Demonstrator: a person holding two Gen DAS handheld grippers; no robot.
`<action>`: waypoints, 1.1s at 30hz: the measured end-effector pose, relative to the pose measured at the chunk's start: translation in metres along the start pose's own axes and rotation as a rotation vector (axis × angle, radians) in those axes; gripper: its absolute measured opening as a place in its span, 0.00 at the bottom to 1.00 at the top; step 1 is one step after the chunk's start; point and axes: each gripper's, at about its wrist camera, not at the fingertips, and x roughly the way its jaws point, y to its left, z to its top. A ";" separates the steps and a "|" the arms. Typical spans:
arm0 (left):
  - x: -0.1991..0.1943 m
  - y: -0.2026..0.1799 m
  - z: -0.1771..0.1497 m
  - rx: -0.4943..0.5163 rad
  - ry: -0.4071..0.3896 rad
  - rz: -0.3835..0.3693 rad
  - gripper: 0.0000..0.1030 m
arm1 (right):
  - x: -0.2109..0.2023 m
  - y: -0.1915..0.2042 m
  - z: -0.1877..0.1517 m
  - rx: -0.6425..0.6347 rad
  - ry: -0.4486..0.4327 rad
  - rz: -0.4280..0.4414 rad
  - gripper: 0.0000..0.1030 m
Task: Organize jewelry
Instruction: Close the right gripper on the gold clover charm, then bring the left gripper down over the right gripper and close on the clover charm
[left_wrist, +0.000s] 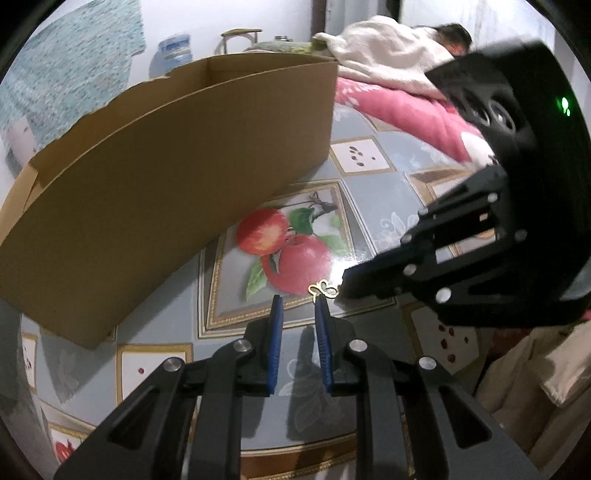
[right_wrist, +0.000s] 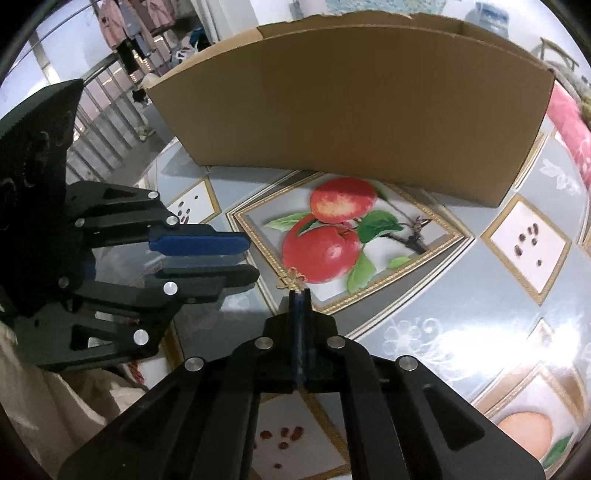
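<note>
A small gold butterfly-shaped ornament (left_wrist: 324, 290) (right_wrist: 293, 279) lies on the apple-print tablecloth (left_wrist: 369, 173) (right_wrist: 461, 295). My right gripper (right_wrist: 300, 292) is shut, and its tips pinch the ornament's near edge. In the left wrist view the right gripper (left_wrist: 345, 286) reaches in from the right and meets the ornament. My left gripper (left_wrist: 298, 301) (right_wrist: 251, 258) stands just beside the ornament. Its blue pads (left_wrist: 277, 325) are a narrow gap apart with nothing between them. An open cardboard box (left_wrist: 166, 177) (right_wrist: 351, 103) stands behind the apple picture.
A pink blanket (left_wrist: 399, 107) and a white cloth (left_wrist: 376, 48) lie past the table's far right. Beige fabric (left_wrist: 535, 376) hangs at the near edge. A railing (right_wrist: 103, 122) runs beyond the table's left side.
</note>
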 end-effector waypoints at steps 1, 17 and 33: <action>0.001 -0.002 0.001 0.018 0.002 0.001 0.16 | -0.002 -0.001 0.001 -0.009 -0.003 0.000 0.02; 0.019 -0.015 0.012 0.379 0.094 -0.064 0.17 | -0.002 0.004 0.019 -0.489 0.058 0.112 0.24; 0.027 0.009 0.025 0.552 0.131 -0.254 0.16 | 0.004 0.004 0.040 -0.720 0.160 0.283 0.19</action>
